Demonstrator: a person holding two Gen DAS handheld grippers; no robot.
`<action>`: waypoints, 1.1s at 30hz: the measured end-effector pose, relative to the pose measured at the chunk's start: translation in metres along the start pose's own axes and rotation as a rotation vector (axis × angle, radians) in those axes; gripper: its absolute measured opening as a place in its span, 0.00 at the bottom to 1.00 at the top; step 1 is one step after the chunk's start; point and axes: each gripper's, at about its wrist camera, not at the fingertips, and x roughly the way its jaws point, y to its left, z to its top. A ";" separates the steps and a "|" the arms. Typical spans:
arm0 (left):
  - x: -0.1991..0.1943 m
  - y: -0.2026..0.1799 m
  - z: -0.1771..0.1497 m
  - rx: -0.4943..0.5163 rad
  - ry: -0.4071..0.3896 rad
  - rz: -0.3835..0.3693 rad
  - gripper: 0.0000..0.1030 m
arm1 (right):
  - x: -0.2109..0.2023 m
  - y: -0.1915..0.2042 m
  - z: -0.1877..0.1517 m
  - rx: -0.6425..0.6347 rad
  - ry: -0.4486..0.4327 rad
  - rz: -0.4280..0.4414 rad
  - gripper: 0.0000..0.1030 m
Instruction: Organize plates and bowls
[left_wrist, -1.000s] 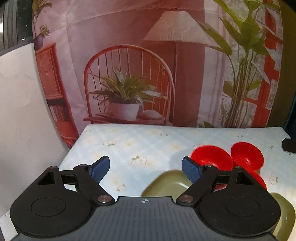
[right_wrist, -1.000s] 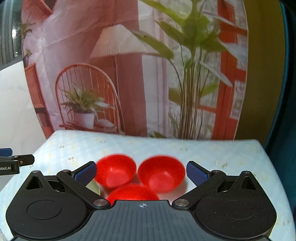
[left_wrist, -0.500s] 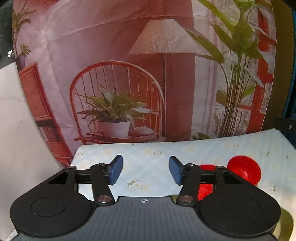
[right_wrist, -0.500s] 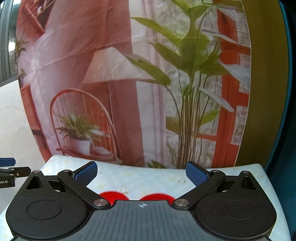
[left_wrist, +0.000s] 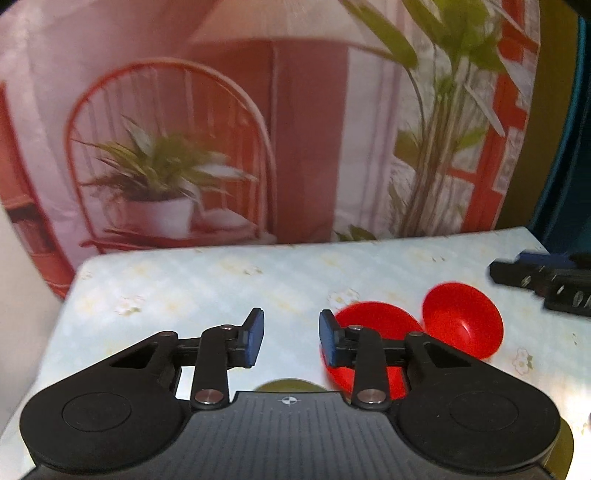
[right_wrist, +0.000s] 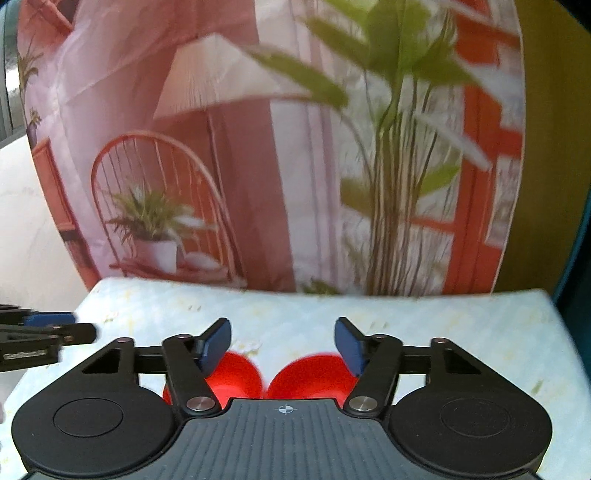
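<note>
1. two red bowls show in the left wrist view. the near red bowl (left_wrist: 373, 343) sits on the table (left_wrist: 207, 291), partly hidden behind the right finger of the left gripper (left_wrist: 291, 341). the far red bowl (left_wrist: 463, 325) sits just beside it on the right and looks tipped up on its side.
2. the left gripper has a small gap between its blue pads (left_wrist: 255, 341). its jaws have just been closing. nothing is between them, only the flowery tablecloth behind.
3. a bit of an olive green plate (left_wrist: 286, 386) peeks out right at the top edge of the gripper body. another olive bit shows at the bottom right corner, but i cannot tell if it is a second plate.
4. the right gripper (left_wrist: 543, 275) pokes in from the right side of this view, above the table and near the far red bowl. it is blurry.
5. a printed backdrop (left_wrist: 280, 129) with a red chair, a lamp and plants hangs behind the table.
6. in the right wrist view, the right gripper (right_wrist: 282, 345) is held over the table (right_wrist: 443, 332). its jaws are about half apart and have just been closing. nothing is between the blue pads (right_wrist: 349, 345).
7. two red bowls sit side by side low in this view, half hidden by the gripper body. the left red bowl (right_wrist: 234, 376) is under the left finger and the right red bowl (right_wrist: 310, 376) is under the right finger. the pads do not press on them.
8. the left gripper (right_wrist: 62, 325) shows at the left edge, blurry, above the table.
</note>
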 end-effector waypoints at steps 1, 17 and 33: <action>0.007 0.000 -0.001 0.002 0.012 -0.008 0.29 | 0.005 0.002 -0.006 0.010 0.014 0.006 0.46; 0.076 0.016 -0.028 -0.098 0.155 -0.163 0.27 | 0.066 0.029 -0.066 0.081 0.211 0.049 0.23; 0.098 0.009 -0.030 -0.077 0.134 -0.168 0.08 | 0.084 0.023 -0.069 0.119 0.241 0.038 0.18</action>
